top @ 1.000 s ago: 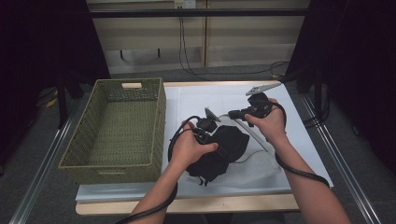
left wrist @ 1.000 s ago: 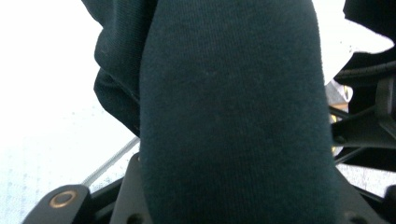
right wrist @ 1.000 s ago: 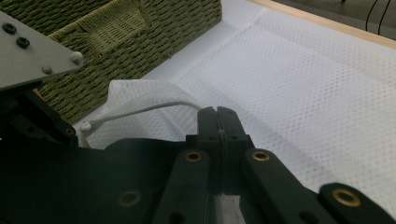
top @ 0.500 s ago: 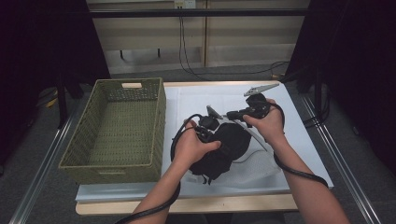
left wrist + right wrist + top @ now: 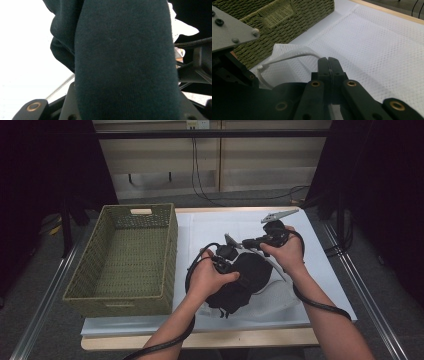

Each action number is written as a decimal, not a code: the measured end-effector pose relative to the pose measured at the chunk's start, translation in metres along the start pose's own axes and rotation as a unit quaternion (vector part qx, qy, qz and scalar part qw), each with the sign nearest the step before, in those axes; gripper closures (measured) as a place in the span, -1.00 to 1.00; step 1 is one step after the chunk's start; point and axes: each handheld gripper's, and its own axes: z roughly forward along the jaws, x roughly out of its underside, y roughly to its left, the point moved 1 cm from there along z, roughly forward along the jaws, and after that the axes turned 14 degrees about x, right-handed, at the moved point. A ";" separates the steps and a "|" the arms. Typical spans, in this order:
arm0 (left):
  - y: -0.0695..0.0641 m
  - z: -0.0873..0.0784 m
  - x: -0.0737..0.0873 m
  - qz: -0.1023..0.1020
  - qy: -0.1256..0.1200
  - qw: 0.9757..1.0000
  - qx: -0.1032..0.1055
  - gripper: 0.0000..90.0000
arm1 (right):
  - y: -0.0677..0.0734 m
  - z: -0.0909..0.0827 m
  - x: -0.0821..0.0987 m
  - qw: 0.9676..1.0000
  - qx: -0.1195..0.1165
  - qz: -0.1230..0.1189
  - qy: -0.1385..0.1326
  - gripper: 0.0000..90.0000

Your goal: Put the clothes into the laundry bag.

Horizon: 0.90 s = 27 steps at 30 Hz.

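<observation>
In the high view a dark garment point(image 5: 240, 282) lies bunched at the centre of the frame on a white mesh bag point(image 5: 280, 292) spread over the surface point(image 5: 320, 227). The left tongs point(image 5: 231, 265) sit in the person's left hand point(image 5: 207, 277) just left of centre, pushed into the upper left edge of the bundle. In the left gripper view a thick fold of the dark garment point(image 5: 125, 62) rises from the bottom edge between the jaws and covers most of the frame, so these tongs are pinching the garment.

The right tongs point(image 5: 246, 242) are held by the right hand point(image 5: 285, 252) right of centre in the high view, pointing left toward the other tool, just above the garment's top edge. In the right gripper view the right tongs point(image 5: 329, 65) stand at lower centre, pressed together on the thin white rim of the mesh bag point(image 5: 367, 45), whose netting fills the right half of the frame. A white drawstring point(image 5: 284, 58) arcs to the left from the jaws.

A green woven basket point(image 5: 125, 257) stands on the left of the high view, just beside the bag; its wall fills the upper left of the right gripper view
</observation>
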 end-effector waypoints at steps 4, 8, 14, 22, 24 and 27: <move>0.000 0.001 -0.002 0.000 0.002 1.000 -0.002 0.36 | 0.001 0.000 0.000 1.000 -0.003 -0.002 -0.002 1.00; 0.004 0.001 -0.003 -0.013 -0.005 1.000 -0.001 0.36 | 0.001 -0.002 0.000 1.000 -0.001 -0.002 -0.002 1.00; 0.011 -0.001 -0.003 -0.025 -0.015 0.999 -0.019 0.36 | 0.002 -0.005 -0.001 1.000 -0.005 -0.002 -0.006 1.00; 0.017 -0.003 -0.004 -0.037 -0.026 0.998 -0.034 0.35 | 0.003 -0.005 -0.001 1.000 -0.009 -0.004 -0.005 1.00; 0.018 -0.004 -0.004 -0.038 -0.031 0.998 -0.043 0.35 | 0.003 -0.005 -0.001 1.000 -0.011 -0.005 -0.007 1.00; 0.017 -0.002 -0.004 -0.040 -0.027 0.998 -0.043 0.35 | 0.004 -0.004 -0.001 1.000 -0.011 -0.006 -0.008 1.00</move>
